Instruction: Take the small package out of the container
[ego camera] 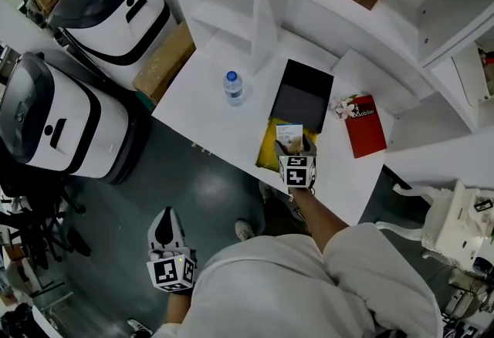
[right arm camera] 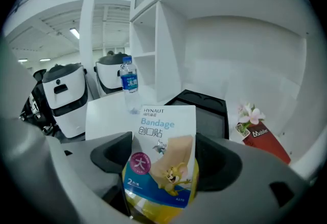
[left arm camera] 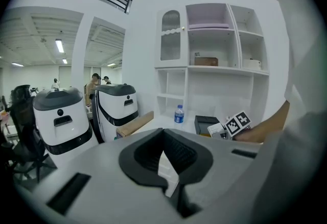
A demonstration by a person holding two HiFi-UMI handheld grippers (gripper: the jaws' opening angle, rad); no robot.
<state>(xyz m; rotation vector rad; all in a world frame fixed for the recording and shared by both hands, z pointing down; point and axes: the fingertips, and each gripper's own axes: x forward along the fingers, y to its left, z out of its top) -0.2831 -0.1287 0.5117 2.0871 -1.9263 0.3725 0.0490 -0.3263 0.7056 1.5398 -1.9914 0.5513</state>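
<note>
One small package (right arm camera: pixel 164 152), a flat, glossy bandage pack printed with a cartoon, stands upright between the jaws of the right gripper (ego camera: pixel 296 150). The jaws are spread wide and their dark pads press on its two side edges. It is held just above the one yellow container (ego camera: pixel 268 145), which sits at the near edge of the white bench (ego camera: pixel 201 101). The gripper and the package cover most of the container, so its inside cannot be made out.

Just behind it lies one black rectangular tray (ego camera: pixel 302 93) with a matte grey floor. One clear plastic water bottle (ego camera: pixel 233 87) with a blue label stands to the tray's left. One red booklet (ego camera: pixel 365 126) lies toward the bench's right edge, with a small pale flower (ego camera: pixel 343 106) at its corner.

The left gripper (ego camera: pixel 165 227) hangs low over the dark floor, well apart from the bench. Its ribbed black jaws are together with nothing between them.

Two rounded white-and-black machines (ego camera: pixel 108 1) stand to the left of the bench, and one brown cardboard carton (ego camera: pixel 164 62) is wedged against the bench's left edge.
</note>
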